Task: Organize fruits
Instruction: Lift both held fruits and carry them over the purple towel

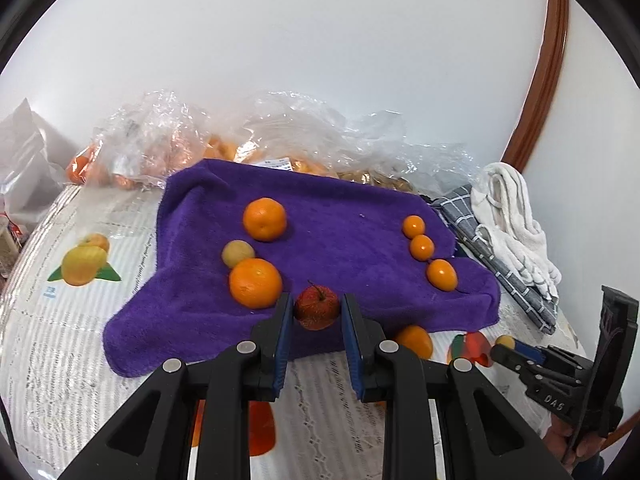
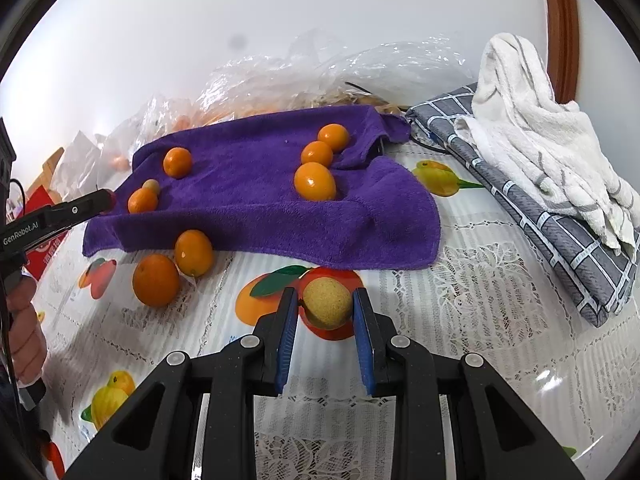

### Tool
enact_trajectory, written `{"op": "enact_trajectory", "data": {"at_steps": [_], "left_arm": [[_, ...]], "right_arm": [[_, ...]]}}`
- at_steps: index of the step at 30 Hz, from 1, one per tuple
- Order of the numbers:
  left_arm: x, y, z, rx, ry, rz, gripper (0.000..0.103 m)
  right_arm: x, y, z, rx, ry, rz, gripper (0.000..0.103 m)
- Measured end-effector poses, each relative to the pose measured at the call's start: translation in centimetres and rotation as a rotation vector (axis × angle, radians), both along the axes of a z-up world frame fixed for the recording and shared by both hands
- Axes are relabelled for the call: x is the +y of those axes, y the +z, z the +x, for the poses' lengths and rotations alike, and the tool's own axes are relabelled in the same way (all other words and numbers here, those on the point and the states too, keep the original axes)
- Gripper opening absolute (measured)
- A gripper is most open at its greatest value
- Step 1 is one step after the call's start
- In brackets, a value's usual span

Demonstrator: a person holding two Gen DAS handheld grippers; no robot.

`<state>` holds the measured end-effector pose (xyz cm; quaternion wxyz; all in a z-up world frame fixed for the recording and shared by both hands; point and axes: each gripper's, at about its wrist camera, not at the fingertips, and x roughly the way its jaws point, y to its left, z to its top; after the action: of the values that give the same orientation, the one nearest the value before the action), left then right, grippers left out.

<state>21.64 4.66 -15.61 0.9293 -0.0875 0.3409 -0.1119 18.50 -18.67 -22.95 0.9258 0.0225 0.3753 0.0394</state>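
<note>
A purple towel (image 1: 340, 240) lies on the table and also shows in the right wrist view (image 2: 248, 200). My left gripper (image 1: 316, 312) is shut on a small red apple (image 1: 317, 306) over the towel's near edge. Two oranges (image 1: 265, 218) (image 1: 255, 282) and a yellowish longan (image 1: 237, 253) lie left on the towel. Three kumquats (image 1: 441, 274) line up at its right. My right gripper (image 2: 326, 308) is shut on a yellow-brown longan (image 2: 327, 302) above the tablecloth. An orange (image 2: 156, 280) and a kumquat (image 2: 193, 252) lie off the towel.
Clear plastic bags of fruit (image 1: 256, 140) stand behind the towel. A grey checked cloth (image 2: 540, 208) with a white towel (image 2: 540, 132) on it lies at the right. The tablecloth (image 2: 460, 320) is white with printed fruit. A white bag (image 1: 24, 160) is at far left.
</note>
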Motion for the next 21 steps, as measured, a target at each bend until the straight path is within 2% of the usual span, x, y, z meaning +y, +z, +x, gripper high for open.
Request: {"op": "enact_trajectory", "data": {"at_steps": [5, 11, 21], "left_arm": [[0.6, -0.1, 0.3, 0.002, 0.022, 0.004, 0.023], [2.0, -0.1, 0.7, 0.002, 0.071, -0.012, 0.023], [3.0, -0.1, 1.1, -0.005, 0.125, 0.008, 0.023]], "right_arm": [[-0.2, 0.4, 0.2, 0.005, -0.023, 0.008, 0.028], [0.5, 2.4, 0.7, -0.019, -0.008, -0.011, 0.028], [1.8, 5.2, 4.3, -0.057, 0.012, 0.001, 0.028]]}}
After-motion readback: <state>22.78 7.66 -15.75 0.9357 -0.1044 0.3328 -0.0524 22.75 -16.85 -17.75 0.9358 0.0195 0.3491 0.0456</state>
